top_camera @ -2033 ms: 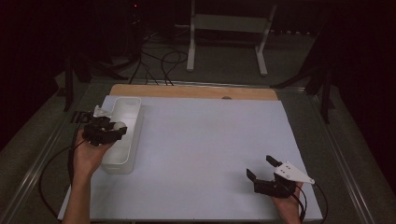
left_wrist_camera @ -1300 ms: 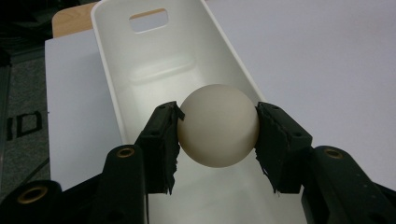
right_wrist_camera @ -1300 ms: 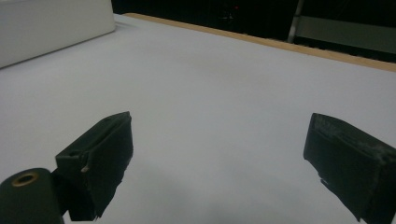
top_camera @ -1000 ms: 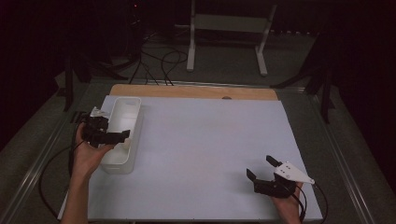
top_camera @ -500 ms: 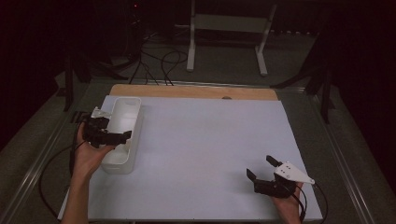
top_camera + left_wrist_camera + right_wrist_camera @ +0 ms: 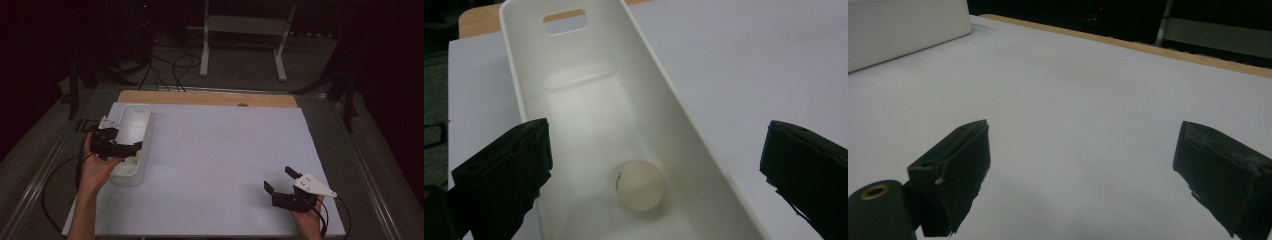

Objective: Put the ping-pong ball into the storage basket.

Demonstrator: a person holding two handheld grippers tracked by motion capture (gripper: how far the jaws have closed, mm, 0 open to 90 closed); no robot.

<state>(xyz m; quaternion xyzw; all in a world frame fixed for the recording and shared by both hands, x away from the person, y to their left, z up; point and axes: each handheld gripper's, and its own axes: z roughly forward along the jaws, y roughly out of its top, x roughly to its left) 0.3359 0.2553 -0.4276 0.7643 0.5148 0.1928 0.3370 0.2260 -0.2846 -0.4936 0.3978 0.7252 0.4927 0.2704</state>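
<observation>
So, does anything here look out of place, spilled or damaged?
Nothing stands out. The ball lies inside the upright white bin, below the open left claw. The right claw is open over the bare white sheet.

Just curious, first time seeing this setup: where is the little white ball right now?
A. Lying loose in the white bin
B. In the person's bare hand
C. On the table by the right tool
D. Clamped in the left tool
A: the ball lies on the floor of the bin, with the left tool open above it and not touching.
</observation>
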